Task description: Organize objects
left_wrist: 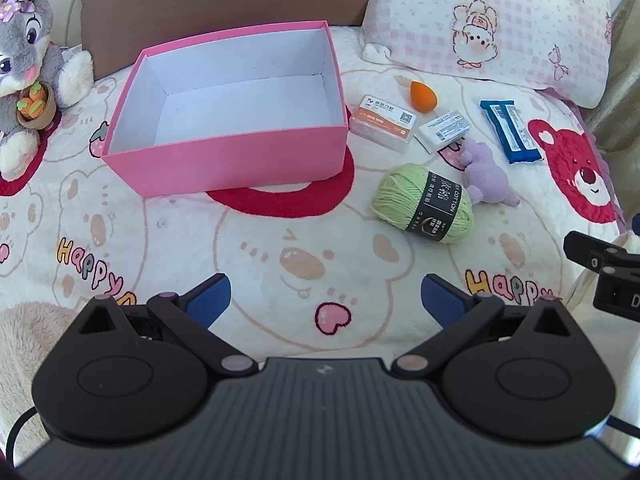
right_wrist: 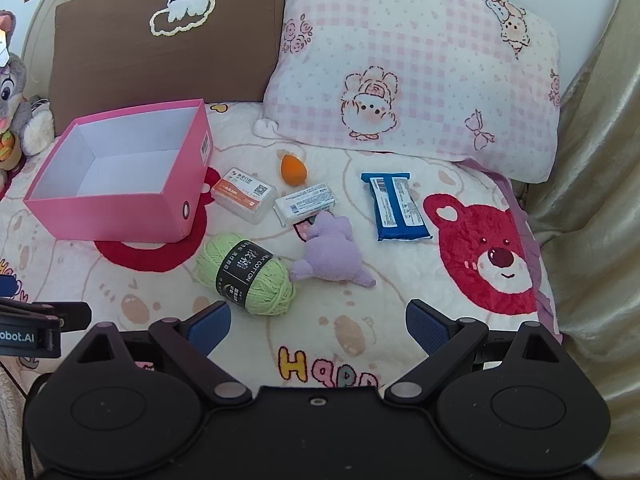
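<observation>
On the bed, at far left, a grey plush rabbit (left_wrist: 24,64) sits against the brown cushion (right_wrist: 160,44), clear of the work. The pink box (left_wrist: 224,160) stands left of centre with nothing visible inside it, so by my judgement none of the sorting is done yet. Just right of the box, almost touching its wall, lies a clear card case (right_wrist: 244,194); beyond it an orange sponge (right_wrist: 293,169), then a white packet (right_wrist: 306,203) and, farthest right, a blue packet (right_wrist: 400,206) beside the red bear print. Nearer the viewer lie a green yarn ball (right_wrist: 246,274) and a purple plush toy (right_wrist: 334,252), which touch or nearly touch. The left gripper (left_wrist: 324,300) hangs above the blanket (left_wrist: 280,240) with its jaws spread wide and nothing between them; the right gripper (right_wrist: 318,326) is likewise spread and empty, the yarn just ahead of its left finger. Risks, as judged: the yarn is soft and round, so a shallow pinch may only snag strands or roll it into the plush toy. The card case sits so close to the box that a finger may strike the wall and shift the light box on the soft blanket. The flat packets may slip, or the jaws may catch blanket pile instead.
</observation>
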